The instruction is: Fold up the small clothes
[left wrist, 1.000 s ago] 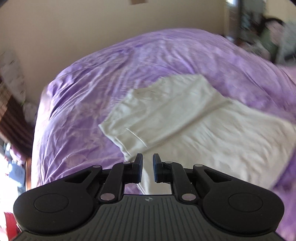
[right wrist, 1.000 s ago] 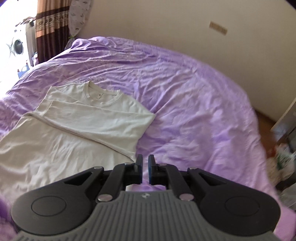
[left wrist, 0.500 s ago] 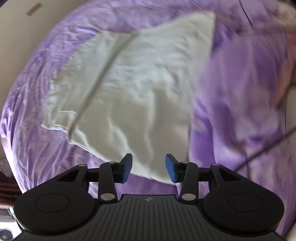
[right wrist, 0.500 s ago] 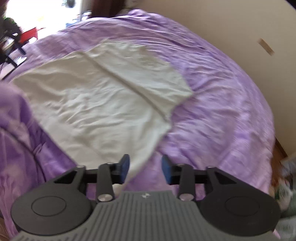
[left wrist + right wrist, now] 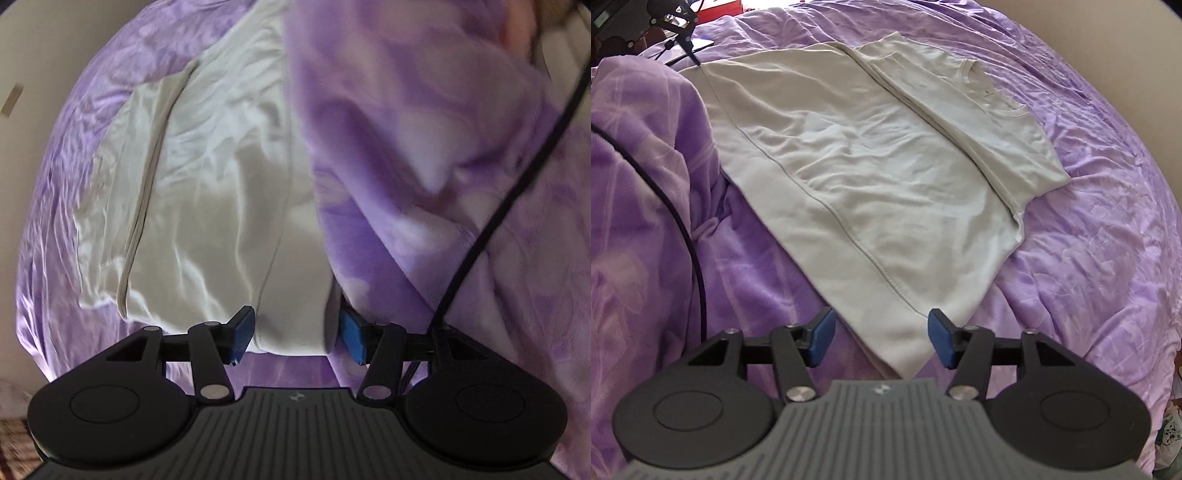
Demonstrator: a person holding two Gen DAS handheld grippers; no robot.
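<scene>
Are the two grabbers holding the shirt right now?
No, nothing is held. Both the left gripper and right gripper have just been opening, jaws apart, each around a bottom corner of the shirt without pinching it.

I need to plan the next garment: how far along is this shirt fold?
Done: the T-shirt lies on the purple bedspread with its sleeves folded in. In hand: both claws, left and right, have just been opening over its bottom hem corners, gripping nothing. Left: folding hem toward collar.

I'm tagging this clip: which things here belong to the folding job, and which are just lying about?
Belongs to the job:
- pale cream cotton T-shirt, sleeves already folded in
- left gripper, open
- right gripper, open

Just lying about:
- purple patterned bedspread
- black cable
- purple fleece garment
</scene>
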